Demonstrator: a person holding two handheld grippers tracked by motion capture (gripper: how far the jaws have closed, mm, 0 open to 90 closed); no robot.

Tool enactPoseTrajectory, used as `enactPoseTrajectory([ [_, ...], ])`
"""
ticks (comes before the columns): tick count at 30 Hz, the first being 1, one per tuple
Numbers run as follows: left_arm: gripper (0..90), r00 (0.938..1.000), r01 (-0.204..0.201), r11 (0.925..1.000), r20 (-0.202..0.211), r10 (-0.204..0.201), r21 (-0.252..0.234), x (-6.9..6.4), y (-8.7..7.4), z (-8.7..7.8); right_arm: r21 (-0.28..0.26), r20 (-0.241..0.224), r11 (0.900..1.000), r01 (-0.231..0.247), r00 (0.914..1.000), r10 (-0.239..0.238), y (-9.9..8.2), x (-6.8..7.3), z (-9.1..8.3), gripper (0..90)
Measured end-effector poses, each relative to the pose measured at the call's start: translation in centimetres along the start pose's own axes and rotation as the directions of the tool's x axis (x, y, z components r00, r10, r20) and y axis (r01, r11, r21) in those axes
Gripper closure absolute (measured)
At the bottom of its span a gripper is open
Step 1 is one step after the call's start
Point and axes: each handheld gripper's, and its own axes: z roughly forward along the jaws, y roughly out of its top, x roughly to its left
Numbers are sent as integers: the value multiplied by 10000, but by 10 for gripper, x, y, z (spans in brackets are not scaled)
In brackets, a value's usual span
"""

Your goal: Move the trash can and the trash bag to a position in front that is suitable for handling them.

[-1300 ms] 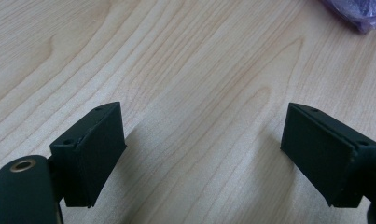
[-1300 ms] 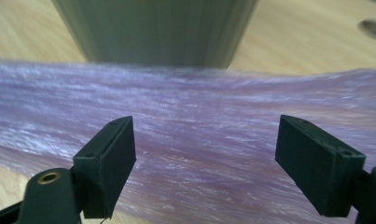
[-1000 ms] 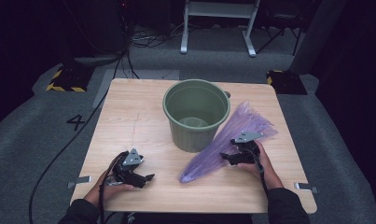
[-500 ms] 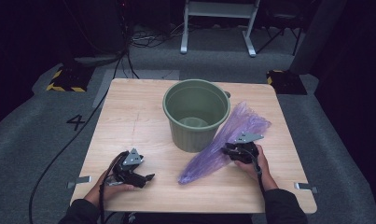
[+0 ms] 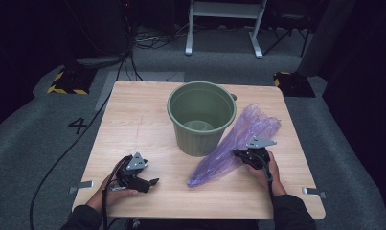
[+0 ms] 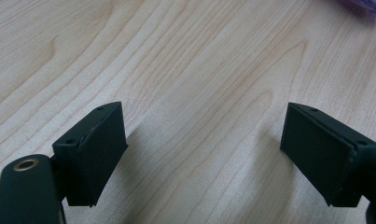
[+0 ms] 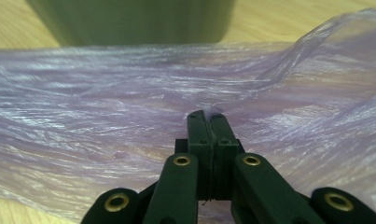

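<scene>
**Bag pinched beside the bin**

Now that the right gripper's (image 7: 207, 116) jaws have just been closing, a fold of the purple bag (image 5: 238, 143) is clamped between them, just right of the green bin (image 5: 201, 117). Lifting is judged possible. The left gripper (image 5: 150, 182) is held spread, empty, before the bin.

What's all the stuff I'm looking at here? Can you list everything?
bucket: one, green, upright at the table's middle, toward the far edge.
plastic bag: one, purple, see-through, lying right of the bucket and against it.
table: one, light wood.
floor mat: grey, with a "4" left of the table.
left gripper: one, black, jaws open over bare wood, near left.
right gripper: one, black, jaws just closed, pinching a fold of the bag.
hands: two, one holding each gripper.
</scene>
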Motion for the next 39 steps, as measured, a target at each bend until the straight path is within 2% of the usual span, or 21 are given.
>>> enactPoseTrajectory([
  [5,138,10000,-11,10000,-4,11,4,0,0,0,-628,226,9972,-409,9988,424,-3,-12,-20,900],
  [9,140,10000,-9,10000,16,9,13,0,0,0,-1231,280,9906,-598,9976,637,-1,-17,-34,900],
  [15,140,10000,-6,10000,15,6,10,0,0,0,-1720,250,9845,-352,9989,401,4,-15,-44,900],
  [21,141,10000,-30,10000,44,30,5,1,0,0,-1822,270,9831,-175,9994,228,7,-13,-47,900],
  [31,141,10000,-28,10000,49,28,0,1,0,0,-2214,330,9752,-77,9993,154,11,-12,-54,900],
  [34,141,10000,-39,10000,47,39,-1,1,0,0,-2364,266,9714,-237,9992,309,12,-11,-54,900],
  [39,141,10000,-34,10000,53,34,0,1,0,0,-2422,255,9702,0,9997,64,16,-6,-54,900],
])
